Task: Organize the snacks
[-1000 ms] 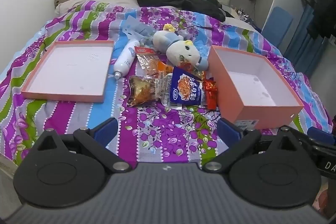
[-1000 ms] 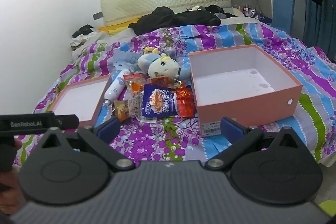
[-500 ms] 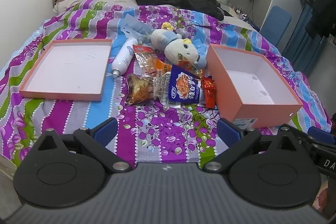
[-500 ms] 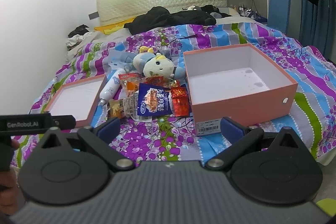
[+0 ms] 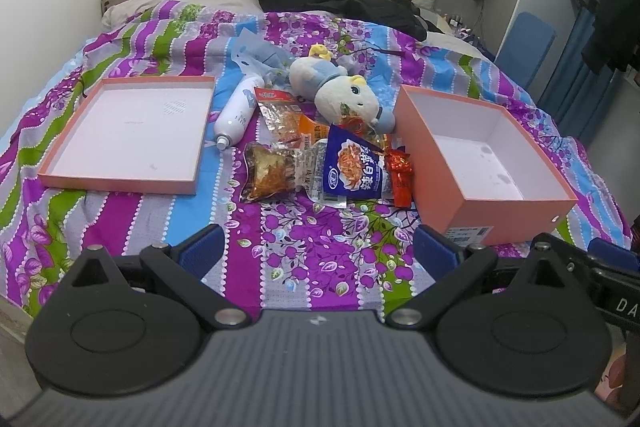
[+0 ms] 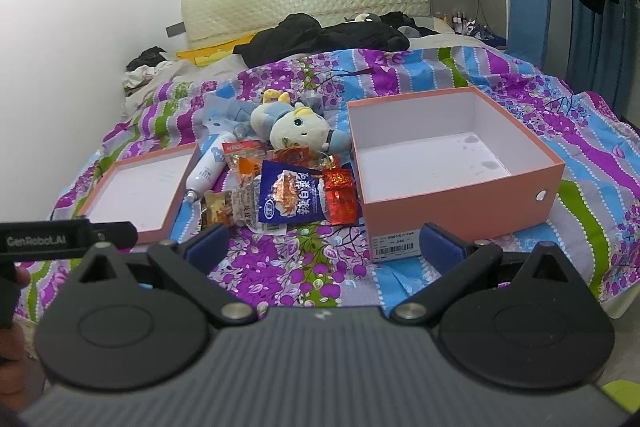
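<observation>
Bed with striped floral bedspread (image 5: 304,259); all items lie on it.

Far left: shallow pink box lid (image 5: 128,183), white inside, lying open side up, nothing in it. Just right of it, a white spray bottle (image 5: 236,111) on its side, nozzle toward the camera.

Centre: snack pile between lid and box.
- Clear packet (image 5: 276,175) with brown contents, nearest the lid, flat, white printed end overlapped by the blue bag.
- Behind it, clear packet with red top strip (image 5: 276,111), orange-brown contents.
- Orange packet (image 5: 310,133), mostly covered.
- Blue bag (image 5: 354,169) with a picture of red shredded food and white characters; it lies on top of the others, tilted.
- Red foil packet (image 5: 400,173), crinkled, touching or just beside the box's left wall.

Behind the pile: plush toy (image 5: 344,93), white and blue, on its side.

Right: deep pink box (image 5: 516,211), white interior, empty, barcode label on the near wall.

Left gripper (image 5: 316,253): fingers spread wide, holding nothing, above bedspread short of the pile. Right gripper (image 6: 322,241): likewise wide, empty, near the box's front corner.
</observation>
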Demonstrator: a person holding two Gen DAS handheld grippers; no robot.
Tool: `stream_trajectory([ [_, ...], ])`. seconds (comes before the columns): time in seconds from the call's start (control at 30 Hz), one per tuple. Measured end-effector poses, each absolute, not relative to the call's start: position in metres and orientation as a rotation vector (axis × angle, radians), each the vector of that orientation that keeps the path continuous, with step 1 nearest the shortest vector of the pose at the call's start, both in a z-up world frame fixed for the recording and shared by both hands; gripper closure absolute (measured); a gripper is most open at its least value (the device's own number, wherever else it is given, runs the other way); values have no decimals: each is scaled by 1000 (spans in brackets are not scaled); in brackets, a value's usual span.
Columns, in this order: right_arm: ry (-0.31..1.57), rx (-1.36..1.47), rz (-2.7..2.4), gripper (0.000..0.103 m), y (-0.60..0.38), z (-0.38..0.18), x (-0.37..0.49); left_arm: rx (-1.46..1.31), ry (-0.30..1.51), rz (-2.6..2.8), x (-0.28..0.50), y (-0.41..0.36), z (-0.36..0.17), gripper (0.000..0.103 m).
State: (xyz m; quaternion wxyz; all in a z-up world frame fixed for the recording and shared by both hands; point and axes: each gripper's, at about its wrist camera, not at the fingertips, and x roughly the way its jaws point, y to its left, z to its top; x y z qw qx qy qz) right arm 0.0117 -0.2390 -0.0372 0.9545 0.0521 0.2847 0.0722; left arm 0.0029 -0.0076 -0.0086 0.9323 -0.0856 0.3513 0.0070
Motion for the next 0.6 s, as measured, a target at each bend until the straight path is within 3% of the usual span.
stream_trajectory([
  [0.6, 585, 107, 141, 0, -237, -39, 15, -182, 722, 11, 3, -8, -12, 1],
])
